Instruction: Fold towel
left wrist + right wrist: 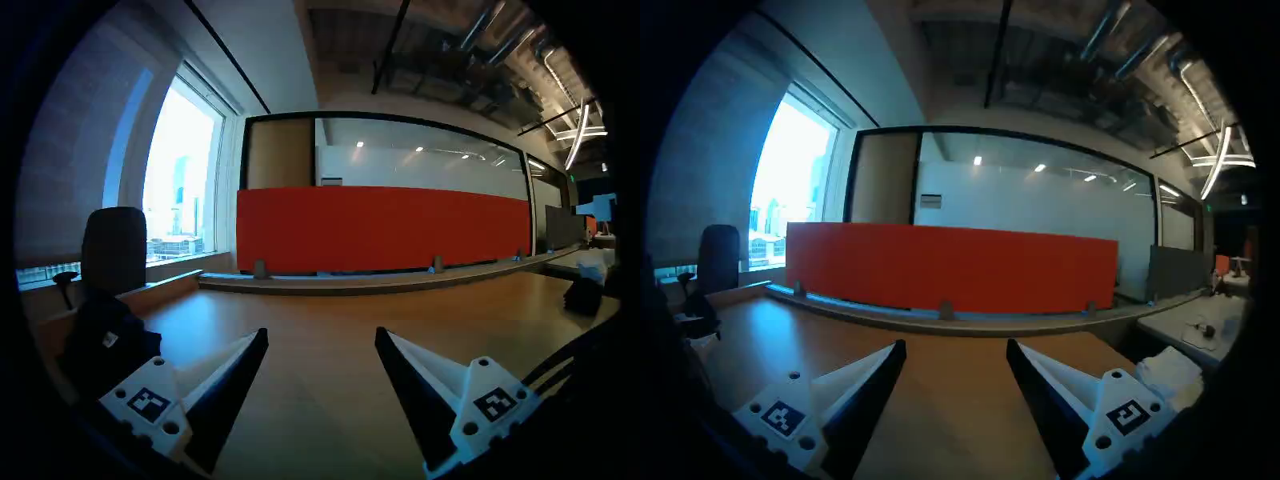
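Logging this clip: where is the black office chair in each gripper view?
Left gripper view: black office chair at left, beside the bright window, left of the long red partition panel.
Right gripper view: chair at far left, smaller, also left of that panel.
Shared landmark: the red panel.

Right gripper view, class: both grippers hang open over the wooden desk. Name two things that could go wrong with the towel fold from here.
1. The white cloth, likely the towel, lies bunched near the desk edge, off to one side of the right gripper; a sideways grab may catch one layer or nudge it off.
2. A dark object sits close beside the left gripper; a swing could bump it.
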The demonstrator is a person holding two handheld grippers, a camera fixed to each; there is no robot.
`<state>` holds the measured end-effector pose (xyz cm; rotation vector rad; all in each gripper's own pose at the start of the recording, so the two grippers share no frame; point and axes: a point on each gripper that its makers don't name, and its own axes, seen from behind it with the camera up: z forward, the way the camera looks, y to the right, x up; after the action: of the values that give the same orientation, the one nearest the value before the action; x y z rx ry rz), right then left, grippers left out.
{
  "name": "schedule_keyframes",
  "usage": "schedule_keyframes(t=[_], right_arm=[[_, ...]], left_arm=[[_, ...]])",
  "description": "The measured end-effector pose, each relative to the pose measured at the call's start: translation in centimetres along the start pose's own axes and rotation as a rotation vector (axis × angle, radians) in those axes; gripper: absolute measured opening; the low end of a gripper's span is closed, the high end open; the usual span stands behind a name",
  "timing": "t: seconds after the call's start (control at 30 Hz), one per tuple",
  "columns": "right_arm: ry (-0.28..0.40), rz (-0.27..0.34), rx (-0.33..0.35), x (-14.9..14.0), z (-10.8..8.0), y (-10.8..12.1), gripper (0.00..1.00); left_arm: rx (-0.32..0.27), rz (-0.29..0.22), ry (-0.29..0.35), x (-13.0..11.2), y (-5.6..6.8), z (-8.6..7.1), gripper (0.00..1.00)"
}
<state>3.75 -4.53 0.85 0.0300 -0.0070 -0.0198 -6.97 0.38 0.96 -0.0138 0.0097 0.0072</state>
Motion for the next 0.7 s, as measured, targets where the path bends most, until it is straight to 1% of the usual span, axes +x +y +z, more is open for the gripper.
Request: schedule_keyframes(t=[0.17, 0.27, 0.37, 0.5, 0.7], right_arm=[[0.014, 0.038, -0.012, -1.7, 0.2, 0.9, 0.97], [0.012, 0.039, -0.027, -3.2, 0.4, 1.7, 0.97], [0.011, 0.029, -0.029, -4.5, 0.5, 2.3, 0.97], [0.018, 0.015, -0.016, -5.9, 0.4, 2.6, 0.97], [0.022, -0.002, -0.023, -8.1, 0.5, 3.8, 0.97]], left_arm=[[0.0, -0.001, 0.001, 0.0, 0.0, 0.0, 1.0], [0.0, -0.001, 0.001, 0.0, 0.0, 0.0, 1.0], [0.0, 0.0, 0.001, 0.1, 0.0, 0.0, 0.99], [0.0, -0.001, 0.001, 0.1, 0.0, 0.0, 0.99], [0.0, -0.001, 0.001, 0.2, 0.1, 0.0, 1.0]])
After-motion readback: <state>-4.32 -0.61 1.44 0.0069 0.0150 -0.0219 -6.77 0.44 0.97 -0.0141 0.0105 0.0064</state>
